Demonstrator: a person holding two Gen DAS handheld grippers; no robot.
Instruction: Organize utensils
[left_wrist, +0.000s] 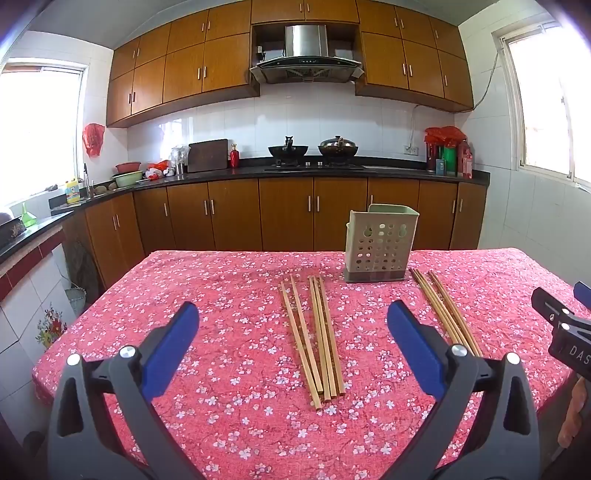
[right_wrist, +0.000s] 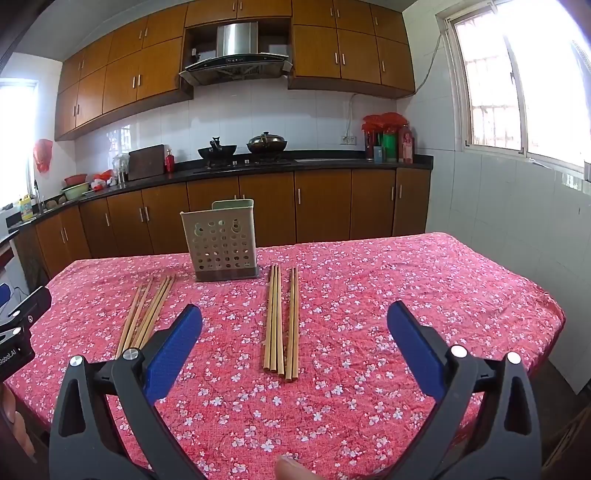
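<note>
Nearest the lens in the left wrist view, the left tool (left_wrist: 293, 319) stood wide, its two blue pads (left_wrist: 173, 345) far apart with nothing between them but cloth and wood lying below. The right tool (right_wrist: 294, 321) in its own view was spread just as wide and gripped nothing. A fingertip (right_wrist: 291, 469) showed at the 6 o'clock edge of the right wrist view.

Under both lay the table (left_wrist: 207, 295), covered in a red cloth with small white blossoms. One bunch of chopsticks (left_wrist: 314, 336) rested flat on it, running from about 12 o'clock toward 6 o'clock in the gap of the left tool; two sticks lay a little apart from the other three or so, the count being hard to fix. A second bunch of chopsticks (right_wrist: 282, 321) lay likewise in the gap of the right tool, three sticks close together and two just beside them.

The perforated utensil holder (left_wrist: 380, 243) stood upright at the far side of the table, at about 1 o'clock from the left tool and 11 o'clock from the right, between the far ends of the two bunches and touching neither.

In the left wrist view the black body of the right tool entered at 3 o'clock.
</note>
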